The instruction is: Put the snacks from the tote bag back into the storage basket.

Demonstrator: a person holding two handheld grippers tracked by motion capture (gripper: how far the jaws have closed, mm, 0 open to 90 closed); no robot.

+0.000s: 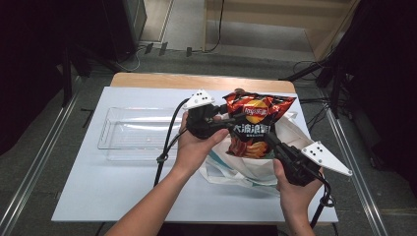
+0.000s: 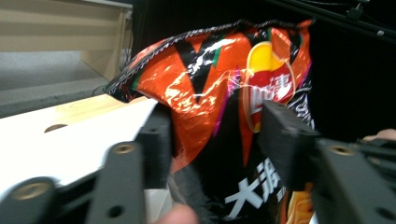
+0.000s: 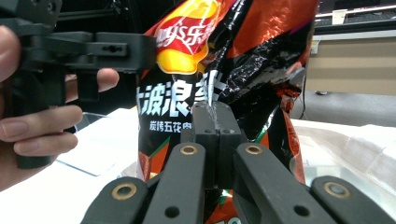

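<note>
Fingers of the right gripper (image 3: 215,126) pinch a fold of the light, crinkly, slippery chip bag (image 1: 255,125) upright above the tote bag (image 1: 246,169) at five o'clock, while the left gripper (image 2: 215,140) straddles its upper half, half-open.

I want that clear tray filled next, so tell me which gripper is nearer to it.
Left. The left gripper sits at the chip bag's left side, just right of the clear tray; the right gripper pinches the bag farther right.
</note>
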